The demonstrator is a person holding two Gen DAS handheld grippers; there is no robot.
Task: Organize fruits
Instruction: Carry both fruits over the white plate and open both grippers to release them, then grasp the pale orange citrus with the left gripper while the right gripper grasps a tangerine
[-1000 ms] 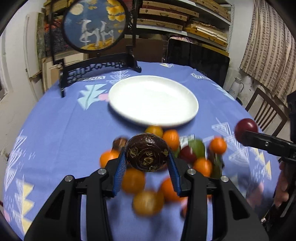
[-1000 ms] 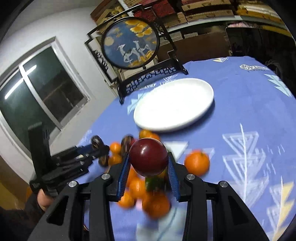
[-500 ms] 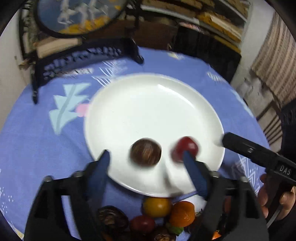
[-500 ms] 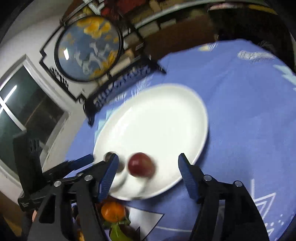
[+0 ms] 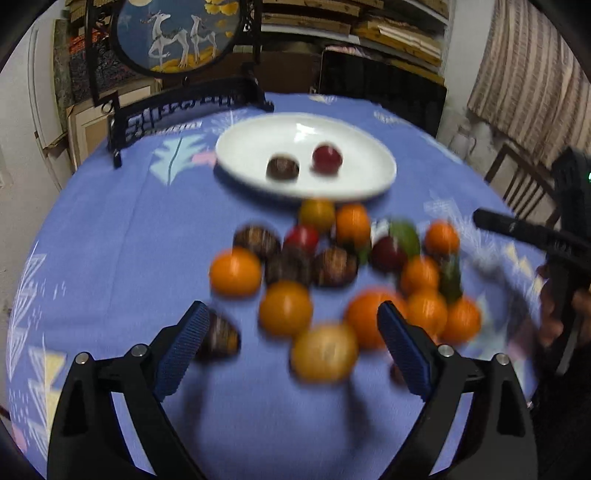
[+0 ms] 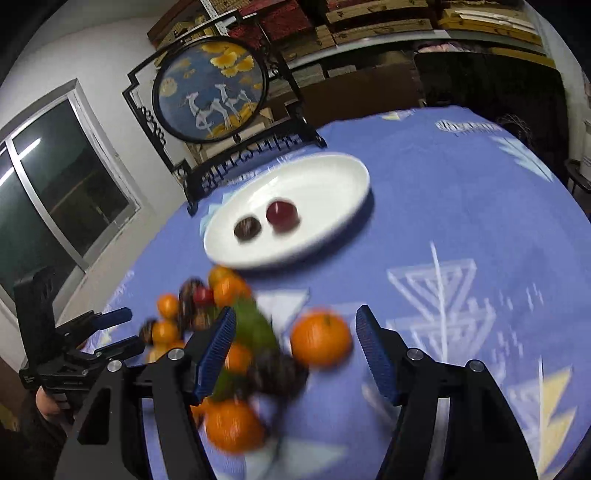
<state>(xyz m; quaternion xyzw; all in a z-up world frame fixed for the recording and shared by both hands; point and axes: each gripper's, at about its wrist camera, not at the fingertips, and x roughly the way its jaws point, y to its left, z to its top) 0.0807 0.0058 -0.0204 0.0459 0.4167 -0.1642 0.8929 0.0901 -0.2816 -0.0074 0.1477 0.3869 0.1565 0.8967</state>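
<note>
A white plate (image 5: 251,147) (image 6: 332,177) stands on the blue tablecloth and holds a dark brown patterned fruit (image 5: 282,168) (image 6: 247,228) and a red fruit (image 5: 327,158) (image 6: 282,214). Nearer me lies a pile of several oranges, brown fruits, red fruits and a green one (image 5: 404,232). My left gripper (image 5: 291,350) is open and empty above the pile's near edge, over a yellow-orange fruit (image 5: 324,352). My right gripper (image 6: 295,347) is open and empty, with an orange (image 6: 320,342) between its jaws below.
A round painted screen on a black stand (image 5: 177,33) (image 6: 210,88) stands behind the plate. Shelves and a dark cabinet line the back wall. A wooden chair (image 5: 517,184) is at the right table edge. A window (image 6: 55,184) is at the left.
Both grippers let go of their fruits onto the plate, opened, and pulled back from the plate to above the fruit pile.
</note>
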